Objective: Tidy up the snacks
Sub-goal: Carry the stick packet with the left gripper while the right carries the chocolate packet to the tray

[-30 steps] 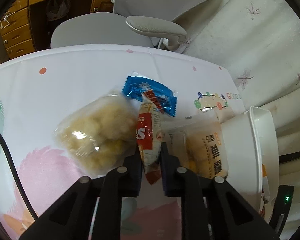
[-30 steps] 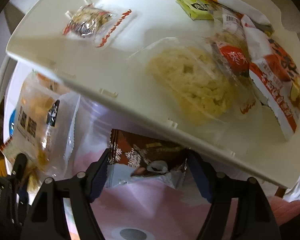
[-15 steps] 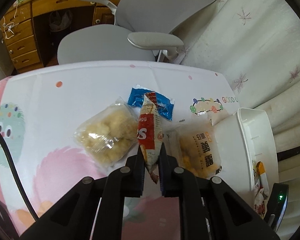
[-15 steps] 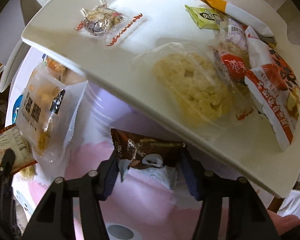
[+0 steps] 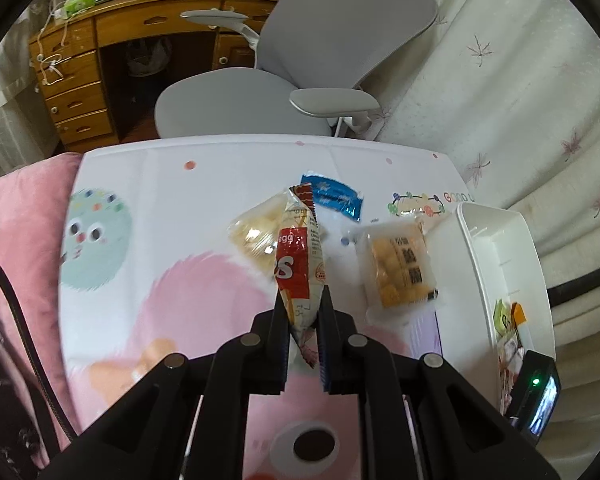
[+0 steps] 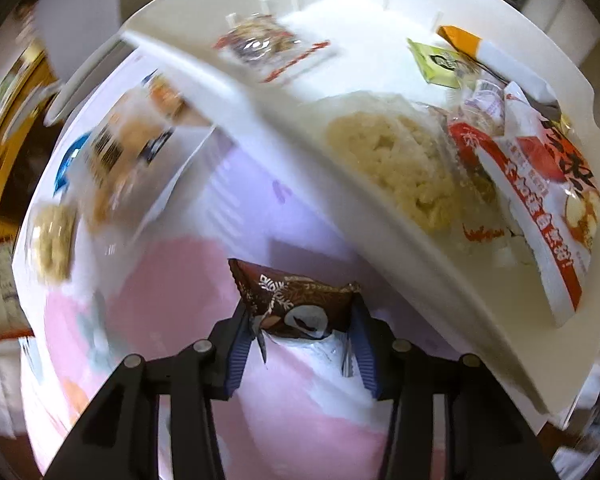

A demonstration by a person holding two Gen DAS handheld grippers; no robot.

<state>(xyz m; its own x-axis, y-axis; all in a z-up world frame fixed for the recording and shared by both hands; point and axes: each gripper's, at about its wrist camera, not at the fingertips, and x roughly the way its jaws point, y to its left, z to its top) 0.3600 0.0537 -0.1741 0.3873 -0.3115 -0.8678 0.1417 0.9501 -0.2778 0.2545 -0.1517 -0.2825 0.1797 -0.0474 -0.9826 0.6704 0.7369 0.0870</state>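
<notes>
In the left wrist view my left gripper (image 5: 303,304) is shut on a long red-and-white snack packet (image 5: 298,264), which hangs above the table. Below it lie a pale puffed-snack bag (image 5: 252,236), a blue packet (image 5: 334,196) and a clear bag of orange pieces (image 5: 400,268). In the right wrist view the jaws of my right gripper (image 6: 300,320) are closing on a brown packet (image 6: 296,304), with the blue pads (image 6: 240,340) against its two ends. The white bin (image 6: 380,216) is just beyond, holding a pale puffed bag (image 6: 396,172), a red-and-white packet (image 6: 548,208) and several smaller packets.
The white bin (image 5: 500,264) stands at the table's right edge. A grey office chair (image 5: 300,80) and a wooden desk (image 5: 100,60) are behind the table (image 5: 160,208). A pink cushion (image 5: 16,240) lies at the left. The right wrist view is blurred on its left side.
My left gripper has risen with the red-and-white packet, so the table looks farther off. My right gripper's jaws have narrowed onto the brown packet while the gripper rolled and shifted beside the bin.
</notes>
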